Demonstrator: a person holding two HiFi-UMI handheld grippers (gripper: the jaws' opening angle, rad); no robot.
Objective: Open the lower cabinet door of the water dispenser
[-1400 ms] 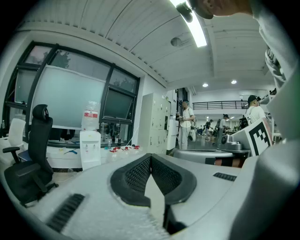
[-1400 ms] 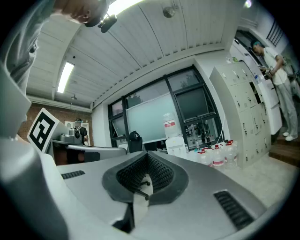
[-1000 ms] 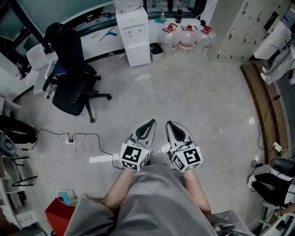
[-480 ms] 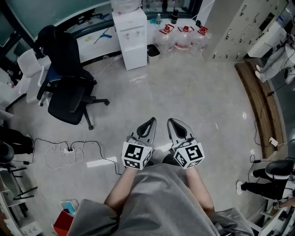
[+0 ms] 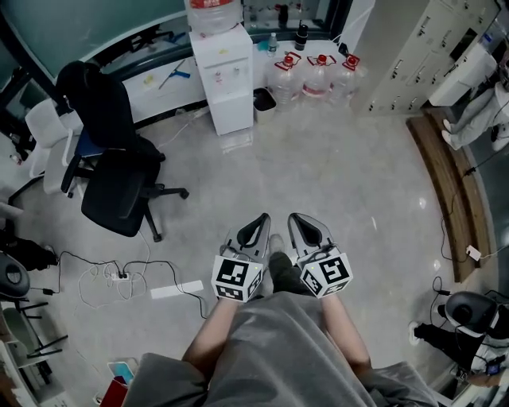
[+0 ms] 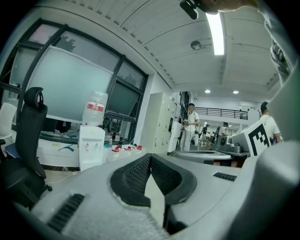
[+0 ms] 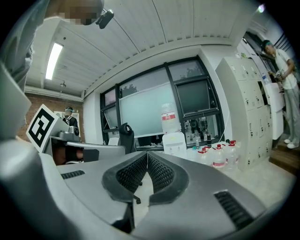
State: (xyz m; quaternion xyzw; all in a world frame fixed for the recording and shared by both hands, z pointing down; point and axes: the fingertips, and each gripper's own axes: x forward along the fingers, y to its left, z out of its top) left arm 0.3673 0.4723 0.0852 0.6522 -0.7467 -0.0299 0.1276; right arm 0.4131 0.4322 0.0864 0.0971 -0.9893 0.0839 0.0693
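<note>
Ceiling strip lights (image 6: 216,26) brighten the room evenly, the floor (image 5: 334,183) shows soft glare, and fisheye edges darken.

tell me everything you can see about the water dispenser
The water dispenser is a tall white box, plastic by its look, standing upright on the grey floor at the far side of the room, its back against a white counter. An upturned clear bottle with a red label sits on top. Two small taps show on the upper front. The lower cabinet door looks shut. A dark bin stands close beside it.
</note>
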